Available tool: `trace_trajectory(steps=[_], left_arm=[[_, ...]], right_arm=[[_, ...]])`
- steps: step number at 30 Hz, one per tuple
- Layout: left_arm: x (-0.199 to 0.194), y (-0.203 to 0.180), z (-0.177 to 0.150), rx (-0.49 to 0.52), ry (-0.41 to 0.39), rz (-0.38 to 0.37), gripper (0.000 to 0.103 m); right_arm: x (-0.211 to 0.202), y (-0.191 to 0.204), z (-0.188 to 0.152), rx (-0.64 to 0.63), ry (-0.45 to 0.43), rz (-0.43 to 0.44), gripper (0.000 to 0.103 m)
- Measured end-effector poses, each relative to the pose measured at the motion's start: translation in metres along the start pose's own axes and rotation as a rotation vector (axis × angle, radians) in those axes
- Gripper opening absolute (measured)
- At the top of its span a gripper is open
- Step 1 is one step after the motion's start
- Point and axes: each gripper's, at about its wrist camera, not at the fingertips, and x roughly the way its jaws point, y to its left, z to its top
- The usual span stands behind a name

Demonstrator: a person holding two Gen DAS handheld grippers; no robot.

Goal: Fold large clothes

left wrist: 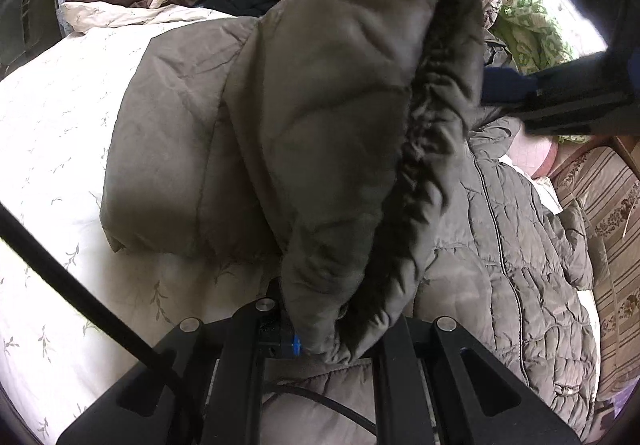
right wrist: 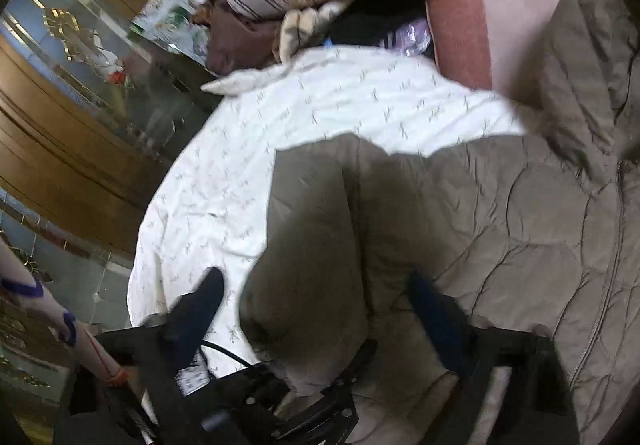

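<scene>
- The quilted olive coat (left wrist: 320,105) lies on the bed (left wrist: 48,149), filling the centre and right of the left wrist view; its fur-trimmed hood (left wrist: 424,181) is lifted up through the middle of that frame
- The left gripper (left wrist: 320,349), at lower centre, has its jaws clamped together on the hood's edge
- The right gripper (right wrist: 316,305), at lower centre of the right wrist view, has its jaws apart, a fold of the coat lying between the blue fingers (right wrist: 200,305); whether the pads press it is unclear
- Judged step: folding the hood inward over the body
- Next, the right jaws likely need a firm pinch before both hands carry the fabric across
</scene>
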Motion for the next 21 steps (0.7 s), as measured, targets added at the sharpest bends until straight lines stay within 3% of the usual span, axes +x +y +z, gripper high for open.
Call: trace_trajectory(steps=[4, 6, 21], left_arm=[[0.001, 0.004, 0.002, -0.023, 0.014, -0.007, 0.013], [-0.002, 0.005, 0.005, -0.025, 0.016, -0.023, 0.017], [-0.037, -0.002, 0.012, 0.035, -0.032, -0.269, 0.043]], right_arm=[[0.003, -0.017, -0.003, 0.076, 0.034, 0.097, 0.031], [-0.003, -0.024, -0.005, 0.1, 0.019, 0.097, 0.023], [-0.069, -0.087, -0.021, 0.226, -0.094, -0.02, 0.018]])
